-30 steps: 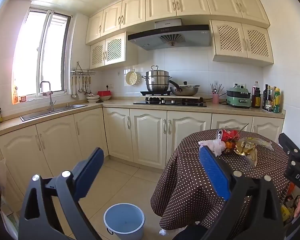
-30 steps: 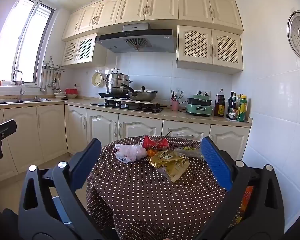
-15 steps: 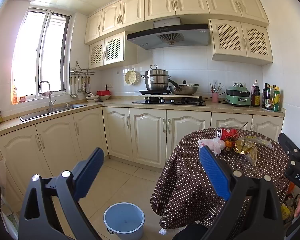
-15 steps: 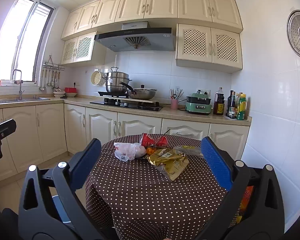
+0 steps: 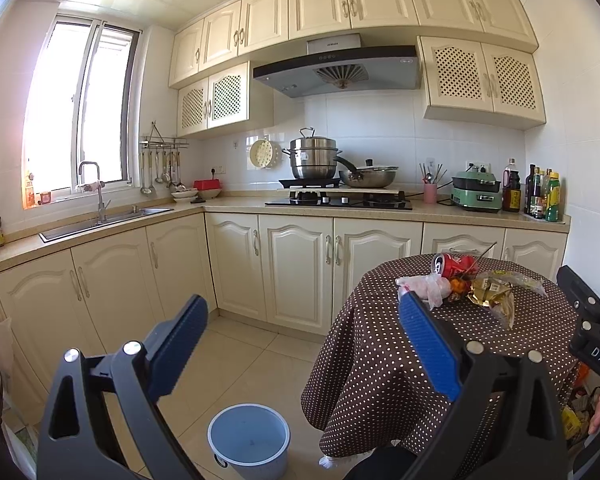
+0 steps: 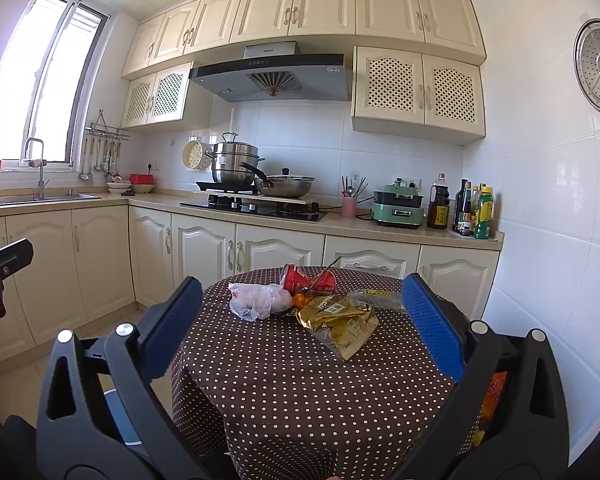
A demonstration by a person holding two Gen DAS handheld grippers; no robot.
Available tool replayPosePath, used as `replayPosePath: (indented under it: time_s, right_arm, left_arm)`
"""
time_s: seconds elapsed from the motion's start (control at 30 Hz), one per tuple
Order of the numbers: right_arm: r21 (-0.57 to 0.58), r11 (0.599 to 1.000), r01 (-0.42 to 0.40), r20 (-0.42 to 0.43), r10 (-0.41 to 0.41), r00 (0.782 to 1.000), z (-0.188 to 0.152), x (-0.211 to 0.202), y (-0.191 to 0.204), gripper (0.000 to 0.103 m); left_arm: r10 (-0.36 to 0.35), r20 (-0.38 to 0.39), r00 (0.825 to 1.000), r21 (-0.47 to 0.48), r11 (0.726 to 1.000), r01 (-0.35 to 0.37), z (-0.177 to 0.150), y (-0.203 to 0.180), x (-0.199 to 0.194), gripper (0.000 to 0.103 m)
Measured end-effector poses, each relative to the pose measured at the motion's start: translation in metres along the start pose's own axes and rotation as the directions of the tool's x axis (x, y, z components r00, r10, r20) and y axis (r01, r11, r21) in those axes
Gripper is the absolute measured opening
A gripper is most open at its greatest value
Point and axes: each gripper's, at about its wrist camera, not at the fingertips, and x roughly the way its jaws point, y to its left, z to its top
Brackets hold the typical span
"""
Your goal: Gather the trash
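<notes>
This is a home kitchen. Cream cabinets [image 6: 308, 4] line the walls above a gas hob [image 6: 256, 208] with a steamer pot [image 6: 236, 162], under a range hood [image 6: 268, 76]. A sink [image 5: 104, 222] sits below the window [image 5: 80, 108], and sauce bottles [image 6: 466, 208] crowd the counter's end.

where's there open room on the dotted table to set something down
The near half of the table, between the gold wrapper and the near edge, is bare. The far middle is crowded: white plastic bag, red can, orange fruit and clear wrapper clustered together. Both grippers, left and right, are open and empty.
</notes>
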Motion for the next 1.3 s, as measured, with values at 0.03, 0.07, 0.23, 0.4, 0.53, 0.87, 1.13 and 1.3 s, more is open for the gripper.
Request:
replayPosePath:
  time_s: [0.03, 0.07, 0.23, 0.4, 0.53, 0.87, 1.13, 1.3]
  right_arm:
    - [0.0, 1.0, -0.001, 0.0, 0.001, 1.0, 0.0, 0.0, 0.0, 0.098]
    - [0.0, 1.0, -0.001, -0.001, 0.001, 1.0, 0.0, 0.0, 0.0, 0.098]
    - [0.001, 1.0, -0.002, -0.002, 0.002, 1.0, -0.001, 0.001, 0.0, 0.098]
    - [-0.001, 1.0, -0.002, -0.003, 0.002, 1.0, -0.003, 0.001, -0.001, 0.098]
    - [-0.001, 1.0, 0.0, -0.005, 0.0, 1.0, -0.006, 0.003, 0.0, 0.098]
    - [0.002, 1.0, -0.002, -0.012, 0.002, 1.0, -0.011, 0.003, 0.001, 0.098]
    - [0.005, 1.0, -0.002, -0.012, 0.002, 1.0, -0.01, 0.003, 0.001, 0.098]
    - [0.007, 1.0, -0.005, -0.014, 0.005, 1.0, -0.011, 0.002, 0.001, 0.098]
  left_arm:
    - [0.0, 0.0, 1.0, 0.0, 1.0, 0.0, 0.0, 0.0, 0.0, 0.095]
    - [0.0, 0.0, 1.0, 0.0, 1.0, 0.0, 0.0, 0.0, 0.0, 0.095]
    - [0.0, 0.0, 1.0, 0.0, 1.0, 0.0, -0.001, 0.0, 0.0, 0.095]
    - [0.0, 0.0, 1.0, 0.0, 1.0, 0.0, -0.001, 0.001, 0.0, 0.095]
    - [0.001, -0.001, 1.0, 0.001, 1.0, -0.001, -0.001, 0.001, 0.001, 0.095]
    - [0.006, -0.002, 1.0, 0.003, 1.0, -0.006, -0.006, 0.006, 0.003, 0.095]
    - [0.006, -0.003, 1.0, 0.003, 1.0, -0.006, -0.006, 0.006, 0.003, 0.095]
    - [0.007, -0.003, 1.0, 0.002, 1.0, -0.007, -0.007, 0.005, 0.003, 0.095]
